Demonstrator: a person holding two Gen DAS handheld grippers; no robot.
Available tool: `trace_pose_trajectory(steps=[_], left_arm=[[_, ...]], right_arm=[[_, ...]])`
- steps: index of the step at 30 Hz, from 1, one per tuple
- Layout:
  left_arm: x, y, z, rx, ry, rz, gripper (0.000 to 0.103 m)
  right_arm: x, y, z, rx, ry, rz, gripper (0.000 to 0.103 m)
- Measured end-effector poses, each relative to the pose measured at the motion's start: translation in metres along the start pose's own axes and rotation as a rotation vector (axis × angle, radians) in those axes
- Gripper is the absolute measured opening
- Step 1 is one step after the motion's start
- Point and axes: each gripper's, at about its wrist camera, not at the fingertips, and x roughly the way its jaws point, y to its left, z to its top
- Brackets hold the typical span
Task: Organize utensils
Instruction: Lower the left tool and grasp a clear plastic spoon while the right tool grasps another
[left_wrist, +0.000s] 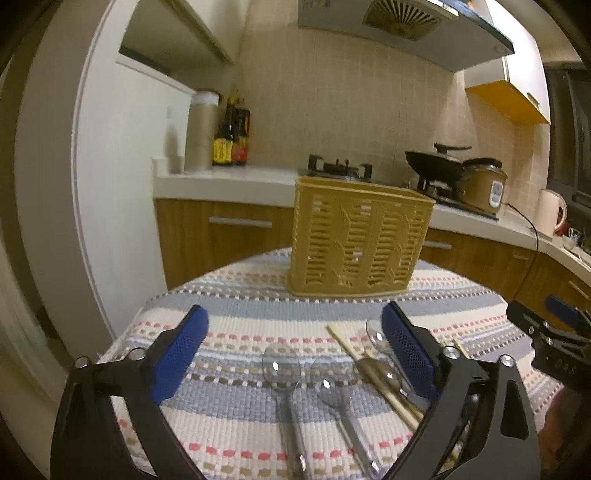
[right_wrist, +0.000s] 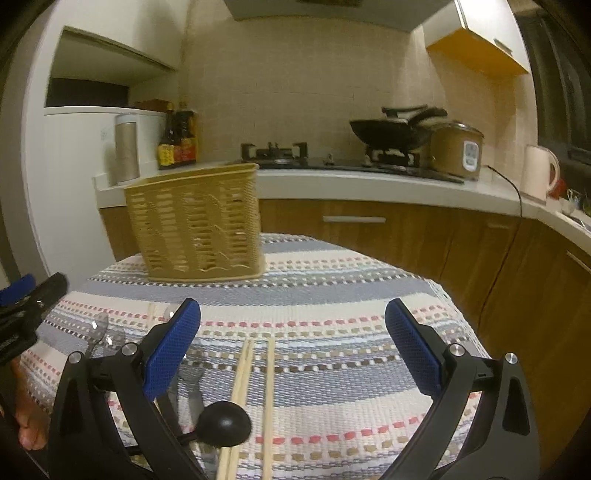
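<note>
Left gripper (left_wrist: 295, 354): spread wide, holding nothing, above the striped cloth (left_wrist: 236, 410) on the desk.
Between its fingers: two clear plastic spoons (left_wrist: 282, 373), bowls pointing away; a third spoon (left_wrist: 380, 373) and wooden chopsticks (left_wrist: 354, 350) lie by the right finger.
Right gripper (right_wrist: 293, 338): spread wide, holding nothing.
Between its fingers: wooden chopsticks (right_wrist: 258, 387) lying lengthwise, a black round ladle (right_wrist: 223, 424) nearest the left finger.
Beyond: a yellow slotted utensil basket (right_wrist: 199, 225) stands upright at the cloth's far side, ahead and left of the right gripper.
</note>
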Motion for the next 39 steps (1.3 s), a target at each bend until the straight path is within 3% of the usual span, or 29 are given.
trace_pose_trajectory(steps=[4, 8, 14, 19, 23, 25, 29, 34, 39], left_arm=[[-0.001, -0.003, 0.009, 0.110, 0.104, -0.049, 0.076], [-0.002, 0.002, 0.020, 0.182, 0.199, -0.088, 0.071], [0.029, 0.030, 0.019, 0.047, 0.460, -0.260, 0.058], [0.063, 0.037, 0.012, 0.029, 0.607, -0.265, 0.056], [0.087, 0.045, 0.012, -0.038, 0.716, -0.311, 0.056], [0.101, 0.046, 0.011, -0.055, 0.747, -0.293, 0.056], [0.120, 0.048, 0.011, -0.083, 0.772, -0.238, 0.056], [0.139, 0.048, 0.002, -0.119, 0.809, -0.219, 0.056], [0.142, 0.038, 0.000, -0.057, 0.794, -0.183, 0.055]], right_arm=[[0.005, -0.004, 0.011, -0.023, 0.064, -0.036, 0.096], [0.009, -0.008, 0.030, -0.042, 0.163, -0.019, 0.095], [0.021, 0.005, 0.054, -0.147, 0.340, 0.104, 0.087], [0.048, 0.028, 0.066, -0.176, 0.525, 0.237, 0.079], [0.085, 0.048, 0.069, -0.170, 0.658, 0.297, 0.073], [0.103, 0.056, 0.066, -0.151, 0.725, 0.314, 0.073], [0.134, 0.072, 0.055, -0.117, 0.822, 0.336, 0.060], [0.155, 0.082, 0.046, -0.117, 0.858, 0.328, 0.058], [0.165, 0.096, 0.038, -0.146, 0.884, 0.331, 0.047]])
